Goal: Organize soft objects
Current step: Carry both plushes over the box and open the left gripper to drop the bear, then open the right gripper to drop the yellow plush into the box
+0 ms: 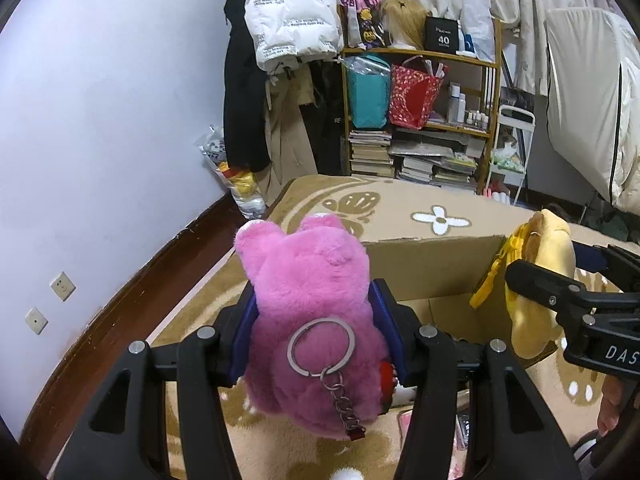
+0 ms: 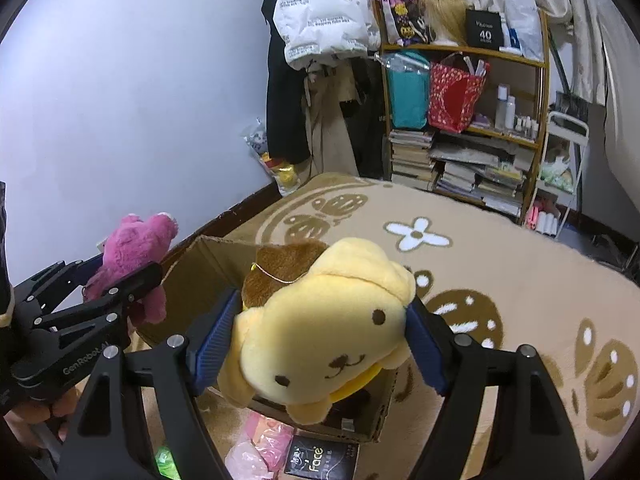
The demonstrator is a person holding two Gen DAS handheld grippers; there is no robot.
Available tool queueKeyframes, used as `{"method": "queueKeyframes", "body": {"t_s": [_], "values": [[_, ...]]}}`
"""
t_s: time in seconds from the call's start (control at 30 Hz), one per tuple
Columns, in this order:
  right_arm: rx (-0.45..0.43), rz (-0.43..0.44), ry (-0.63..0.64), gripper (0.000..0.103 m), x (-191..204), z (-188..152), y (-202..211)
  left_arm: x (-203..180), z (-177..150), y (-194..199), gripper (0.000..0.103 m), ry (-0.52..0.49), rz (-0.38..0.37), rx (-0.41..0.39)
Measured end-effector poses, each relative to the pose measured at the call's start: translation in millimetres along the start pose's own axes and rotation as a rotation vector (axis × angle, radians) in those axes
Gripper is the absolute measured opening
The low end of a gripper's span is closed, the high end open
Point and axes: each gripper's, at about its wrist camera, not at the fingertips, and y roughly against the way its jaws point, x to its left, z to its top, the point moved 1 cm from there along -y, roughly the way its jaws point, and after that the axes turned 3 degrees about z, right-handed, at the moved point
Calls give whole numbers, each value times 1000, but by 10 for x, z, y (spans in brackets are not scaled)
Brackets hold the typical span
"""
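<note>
My left gripper [image 1: 316, 332] is shut on a pink plush bear [image 1: 308, 304] with a metal key ring, held above the floor just left of an open cardboard box [image 1: 432, 264]. My right gripper [image 2: 320, 340] is shut on a yellow plush dog [image 2: 320, 336] with a brown beret, held above the same box [image 2: 200, 280]. The right gripper and yellow dog [image 1: 532, 280] show at the right of the left wrist view. The left gripper and pink bear [image 2: 136, 252] show at the left of the right wrist view. The box's inside is mostly hidden.
A beige rug [image 2: 500, 248] with flower and butterfly patterns covers the floor. A cluttered wooden shelf [image 1: 420, 120] with books and bags stands at the back, beside hanging coats [image 1: 288, 20]. Pink packets [image 2: 260, 444] and a black "Face" box [image 2: 320, 456] lie in front of the carton.
</note>
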Motion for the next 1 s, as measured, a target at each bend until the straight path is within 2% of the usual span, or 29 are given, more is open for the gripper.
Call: {"method": "queueKeyframes", "body": {"t_s": [0.43, 0.73, 1.0], "values": [[47, 24, -53, 83, -166, -122, -386, -117, -119, -378, 53, -24, -10, 65], [81, 33, -58, 83, -118, -210, -513, -170, -187, -394, 53, -49, -6, 71], [113, 16, -4, 84, 21, -291, -586, -207, -248, -440, 51, -70, -7, 84]]}}
